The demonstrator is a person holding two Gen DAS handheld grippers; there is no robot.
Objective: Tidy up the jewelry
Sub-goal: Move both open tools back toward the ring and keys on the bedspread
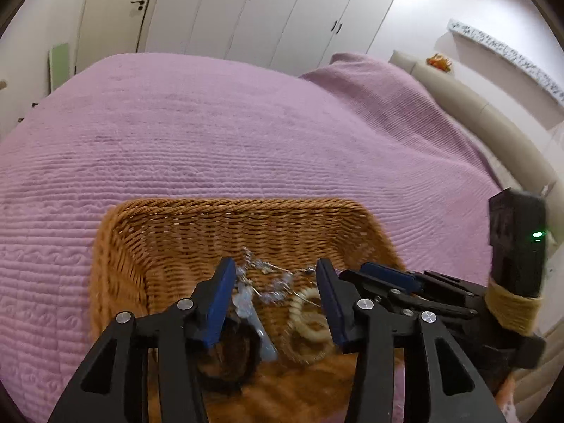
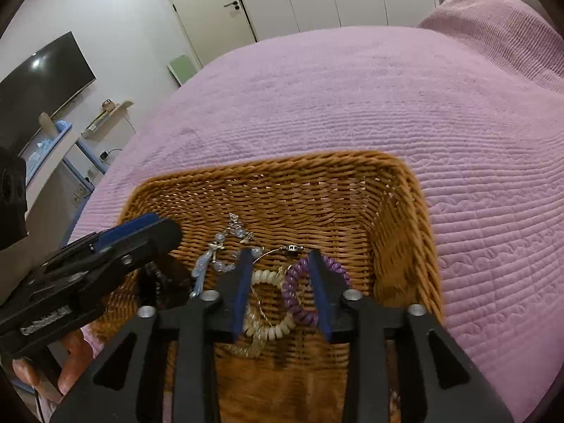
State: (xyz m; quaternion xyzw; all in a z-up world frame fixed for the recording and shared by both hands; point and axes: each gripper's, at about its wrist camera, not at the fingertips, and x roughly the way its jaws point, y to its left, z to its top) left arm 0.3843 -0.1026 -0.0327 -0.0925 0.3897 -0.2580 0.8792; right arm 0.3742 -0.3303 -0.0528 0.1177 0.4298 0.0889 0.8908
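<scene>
A brown wicker basket (image 1: 229,205) (image 2: 282,162) sits on the bed and holds a heap of jewelry. My left gripper (image 1: 275,264) hovers open over a pale blue beaded piece (image 1: 246,299) and a cream coil tie (image 1: 306,313), its pads pressing on nothing. A dark fuzzy scrunchie (image 1: 232,352) lies under its left finger. My right gripper (image 2: 280,255) is open above a purple coil tie (image 2: 299,313), the cream coil tie (image 2: 278,331) and a thin silver hoop (image 2: 290,248). The left gripper (image 2: 141,232) reaches in from the left, and the right gripper (image 1: 387,275) shows beside the left one.
The lilac quilt (image 1: 211,134) covers the bed all round the basket. White wardrobe doors (image 1: 246,7) stand behind, a beige headboard (image 1: 493,123) at the right. A TV (image 2: 42,74) and a low shelf lie off the bed's left. A hand (image 2: 70,363) holds the left gripper.
</scene>
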